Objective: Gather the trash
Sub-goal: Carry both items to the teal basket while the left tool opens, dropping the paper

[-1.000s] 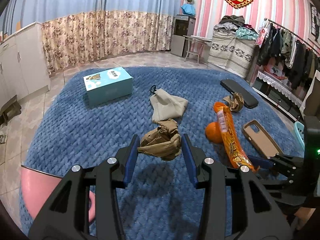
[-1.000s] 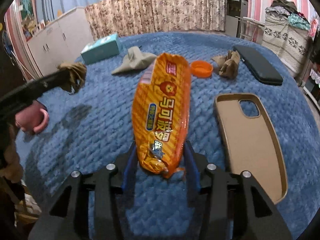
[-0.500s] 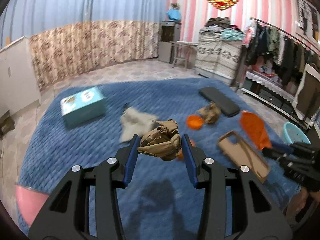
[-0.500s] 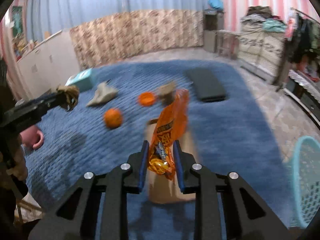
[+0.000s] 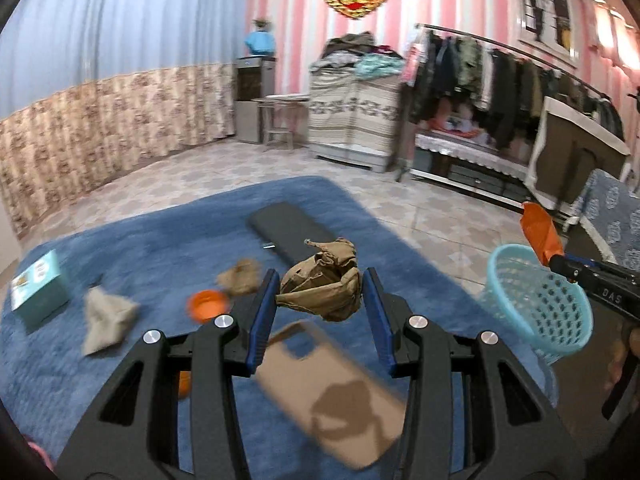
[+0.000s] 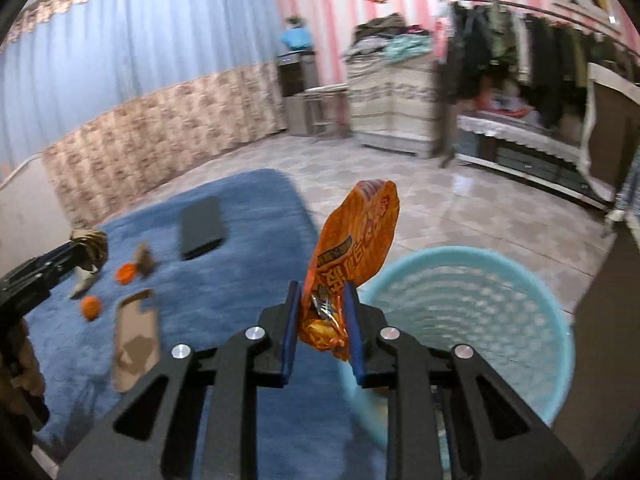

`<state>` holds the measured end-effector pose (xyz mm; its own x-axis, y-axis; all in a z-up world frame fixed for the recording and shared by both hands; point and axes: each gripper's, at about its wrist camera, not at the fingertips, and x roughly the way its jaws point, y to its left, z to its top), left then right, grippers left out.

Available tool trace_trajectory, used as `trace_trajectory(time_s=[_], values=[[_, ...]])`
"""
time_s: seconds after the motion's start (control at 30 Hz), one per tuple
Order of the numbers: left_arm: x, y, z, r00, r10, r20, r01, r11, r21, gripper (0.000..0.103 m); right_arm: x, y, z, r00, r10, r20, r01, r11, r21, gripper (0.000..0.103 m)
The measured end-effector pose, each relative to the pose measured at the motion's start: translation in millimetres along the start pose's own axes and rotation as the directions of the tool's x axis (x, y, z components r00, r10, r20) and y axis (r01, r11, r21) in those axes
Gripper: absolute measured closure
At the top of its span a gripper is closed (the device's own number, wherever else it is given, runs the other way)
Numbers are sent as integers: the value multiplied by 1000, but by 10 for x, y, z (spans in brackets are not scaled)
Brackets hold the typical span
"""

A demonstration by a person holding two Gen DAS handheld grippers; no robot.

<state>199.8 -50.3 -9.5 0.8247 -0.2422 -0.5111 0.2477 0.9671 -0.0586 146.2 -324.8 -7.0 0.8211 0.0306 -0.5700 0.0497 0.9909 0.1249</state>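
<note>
Paper, brown and crumpled into a ball (image 5: 322,290), sits between the 2 blue fingers of the left gripper (image 5: 320,300), which are clenched on it and hold it above the blue carpet (image 5: 160,240). The right gripper (image 6: 320,312) has its fingers closed tight on the bottom end of an orange snack wrapper (image 6: 352,248), which stands upright and leans over the near rim of the light blue basket (image 6: 552,308).

Only the right wrist view looks down into the basket and shows its perforated wall from inside. In the left wrist view the same basket (image 5: 536,304) is seen from the side, standing on the tiled floor just beside the carpet edge, with the wrapper tip (image 5: 540,232) above its far rim. The right view also shows a small orange fruit (image 6: 91,307); in the left view it is mostly hidden behind the gripper body.

On the carpet (all blurred) lie a tan phone case (image 5: 332,388) below the left fingers, a black flat pad (image 5: 292,232), an orange lid (image 5: 206,304), a 2nd brown paper lump (image 5: 240,276) just beside the lid, a beige crumpled cloth (image 5: 106,316) and a teal box (image 5: 36,288) at the left edge. The shadow of the paper ball falls on the phone case.
</note>
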Motion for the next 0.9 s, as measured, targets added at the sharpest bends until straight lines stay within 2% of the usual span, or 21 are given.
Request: trace_trajectory(time_s=[0.2, 0.27, 0.37, 0.63, 0.8, 0.9], values=[[326, -619, 96, 997, -76, -13, 76, 996, 51, 61, -56, -663, -66, 991, -133, -3, 133, 989, 59, 81], [439, -837, 108, 994, -104, -26, 106, 992, 65, 61, -52, -848, -89, 988, -152, -9, 152, 985, 83, 81], [584, -1164, 110, 989, -139, -41, 142, 985, 100, 61, -25, -1080, -151, 987, -161, -21, 163, 981, 105, 81], [926, -2064, 22, 963, -255, -88, 268, 946, 185, 61, 128, -1336, -227, 986, -156, -52, 162, 978, 134, 81], [1144, -2430, -3, 948, -294, -124, 314, 928, 202, 61, 149, -1424, -269, 985, -163, -57, 171, 970, 171, 81], [1227, -2609, 0, 947, -294, -127, 316, 922, 225, 61, 168, -1491, -278, 984, -166, -64, 176, 962, 208, 81]])
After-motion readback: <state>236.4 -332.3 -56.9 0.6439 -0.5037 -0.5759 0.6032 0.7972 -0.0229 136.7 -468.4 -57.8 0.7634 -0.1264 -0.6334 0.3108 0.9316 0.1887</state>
